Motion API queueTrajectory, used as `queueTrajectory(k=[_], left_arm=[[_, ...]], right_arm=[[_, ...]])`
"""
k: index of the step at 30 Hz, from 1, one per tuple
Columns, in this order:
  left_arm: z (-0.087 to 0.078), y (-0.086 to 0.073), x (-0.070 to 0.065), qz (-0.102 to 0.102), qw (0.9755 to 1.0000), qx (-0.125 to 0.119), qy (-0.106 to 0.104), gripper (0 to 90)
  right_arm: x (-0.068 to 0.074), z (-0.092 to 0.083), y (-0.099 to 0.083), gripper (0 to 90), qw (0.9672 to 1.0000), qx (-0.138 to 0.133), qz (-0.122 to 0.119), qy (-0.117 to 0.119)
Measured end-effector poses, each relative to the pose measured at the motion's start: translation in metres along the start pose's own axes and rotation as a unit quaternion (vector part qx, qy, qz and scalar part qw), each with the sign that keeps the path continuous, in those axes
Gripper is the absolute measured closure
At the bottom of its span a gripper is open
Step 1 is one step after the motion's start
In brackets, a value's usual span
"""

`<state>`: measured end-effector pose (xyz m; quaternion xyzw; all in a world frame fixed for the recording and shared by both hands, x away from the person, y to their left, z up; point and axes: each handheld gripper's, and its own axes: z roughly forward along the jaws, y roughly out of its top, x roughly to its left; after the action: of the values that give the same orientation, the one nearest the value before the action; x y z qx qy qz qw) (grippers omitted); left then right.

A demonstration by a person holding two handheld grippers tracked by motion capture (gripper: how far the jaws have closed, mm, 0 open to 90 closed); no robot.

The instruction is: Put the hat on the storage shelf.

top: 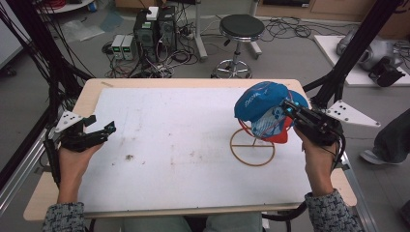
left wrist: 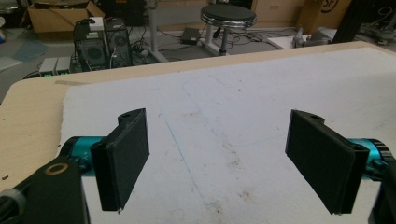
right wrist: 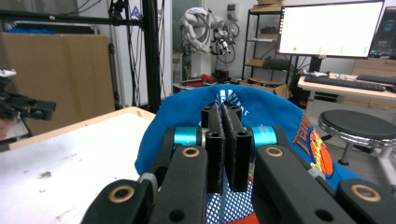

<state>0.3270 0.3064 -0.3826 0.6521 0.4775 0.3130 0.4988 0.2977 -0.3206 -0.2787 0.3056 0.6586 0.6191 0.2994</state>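
A blue cap (top: 261, 99) with a mesh back hangs over a thin wire stand (top: 252, 150) with a ring base, on the right of the white mat. A red part (top: 278, 137) shows beneath the cap; I cannot tell whether it belongs to it. My right gripper (top: 288, 107) comes in from the right, jaws closed on the cap's blue fabric (right wrist: 261, 107), as the right gripper view (right wrist: 223, 116) shows close up. My left gripper (top: 101, 124) hovers at the table's left edge, open and holding nothing (left wrist: 217, 158).
A white mat (top: 193, 145) covers most of the wooden table (top: 92, 92). Beyond the far edge are a black stool (top: 241, 29), computer boxes (top: 154, 29) and loose cables. Black frame posts (top: 353, 53) rise at the right and left.
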Motion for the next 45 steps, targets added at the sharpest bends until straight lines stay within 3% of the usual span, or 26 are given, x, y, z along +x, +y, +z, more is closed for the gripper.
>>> queueTrajectory(k=[8,26,38,45], left_arm=[[0.000,0.000,0.000,-0.001,1.0000,-0.001,0.000,21.7],[-0.001,0.000,0.001,-0.004,1.0000,-0.003,-0.001,21.7],[0.000,0.001,0.002,-0.005,1.0000,-0.006,-0.003,21.7],[0.003,0.003,0.000,-0.002,1.0000,-0.005,-0.005,21.6]], right_arm=[[0.001,0.001,-0.002,79.3,1.0000,-0.002,-0.004,-0.008],[0.000,-0.007,-0.003,72.0,0.9998,-0.014,-0.005,-0.015],[-0.014,-0.026,-0.007,61.8,0.9976,-0.014,0.009,-0.067],[-0.021,-0.039,-0.019,49.5,0.9944,0.001,0.015,-0.104]])
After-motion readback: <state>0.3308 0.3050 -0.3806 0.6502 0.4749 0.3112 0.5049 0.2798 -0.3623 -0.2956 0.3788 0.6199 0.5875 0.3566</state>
